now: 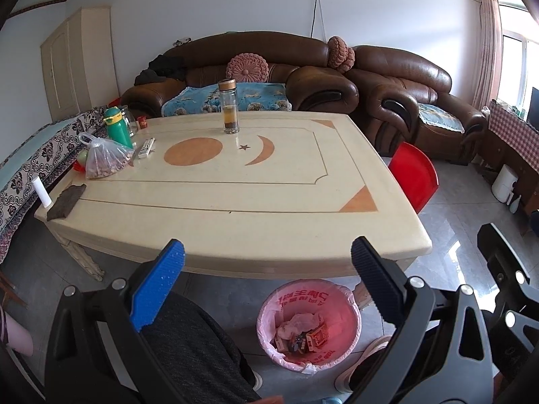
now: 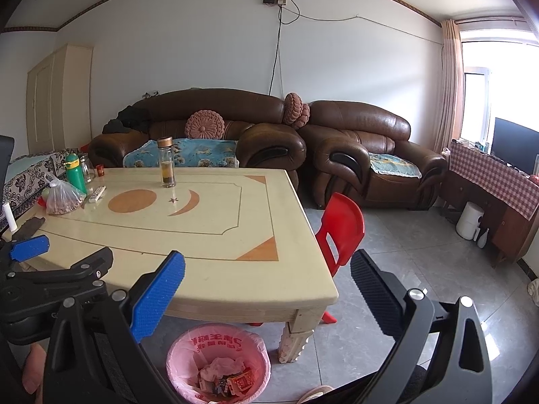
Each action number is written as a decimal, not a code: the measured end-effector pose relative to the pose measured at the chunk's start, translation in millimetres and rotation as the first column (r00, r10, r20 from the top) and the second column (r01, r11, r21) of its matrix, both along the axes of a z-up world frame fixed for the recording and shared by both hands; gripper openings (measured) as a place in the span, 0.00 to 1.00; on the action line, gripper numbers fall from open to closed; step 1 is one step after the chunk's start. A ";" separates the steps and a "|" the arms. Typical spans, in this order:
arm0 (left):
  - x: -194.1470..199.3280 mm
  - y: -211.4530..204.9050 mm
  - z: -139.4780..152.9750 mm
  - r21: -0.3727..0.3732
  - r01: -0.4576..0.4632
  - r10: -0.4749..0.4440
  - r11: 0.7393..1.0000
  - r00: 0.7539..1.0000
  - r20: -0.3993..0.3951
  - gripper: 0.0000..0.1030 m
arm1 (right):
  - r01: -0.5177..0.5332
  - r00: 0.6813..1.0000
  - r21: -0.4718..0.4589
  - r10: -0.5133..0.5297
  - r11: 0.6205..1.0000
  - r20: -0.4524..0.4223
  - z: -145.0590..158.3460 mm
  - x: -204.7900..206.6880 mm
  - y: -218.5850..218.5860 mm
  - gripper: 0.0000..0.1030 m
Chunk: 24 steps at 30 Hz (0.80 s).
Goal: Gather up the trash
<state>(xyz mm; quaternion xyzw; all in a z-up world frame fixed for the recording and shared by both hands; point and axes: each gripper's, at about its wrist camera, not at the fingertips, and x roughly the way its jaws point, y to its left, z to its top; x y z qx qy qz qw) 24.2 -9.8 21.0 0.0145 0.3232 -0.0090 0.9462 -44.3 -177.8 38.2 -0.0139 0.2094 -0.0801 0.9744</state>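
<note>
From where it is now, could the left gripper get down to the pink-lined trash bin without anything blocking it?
Probably yes. The left gripper is open and empty, held over the near table edge, with the trash bin on the floor just below it. Nothing sits between them; only the table edge is close.

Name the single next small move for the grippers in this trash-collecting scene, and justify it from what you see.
Probably pull both back and stop. The left gripper and right gripper are open and empty, the pink-lined bin already holds wrappers, and the table shows no obvious loose trash.
</note>
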 end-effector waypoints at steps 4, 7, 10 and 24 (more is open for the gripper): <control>-0.2 -0.3 0.1 0.000 -0.008 0.008 1.000 1.000 -0.005 0.94 | -0.001 1.000 0.001 0.001 1.000 0.001 0.6 0.6 0.1 0.93; 0.9 -0.4 0.0 0.000 -0.009 0.009 1.000 1.000 -0.005 0.94 | -0.003 1.000 0.003 0.003 1.000 0.003 1.6 1.1 -0.1 0.93; 1.2 -0.6 -0.2 0.002 -0.011 0.011 1.000 1.000 -0.006 0.94 | -0.003 1.000 0.005 0.003 1.000 0.004 2.1 1.2 -0.3 0.93; 0.6 -1.3 -0.5 0.006 -0.008 0.008 1.000 1.000 -0.001 0.94 | -0.004 1.000 0.008 0.004 1.000 0.006 2.5 1.3 0.2 0.93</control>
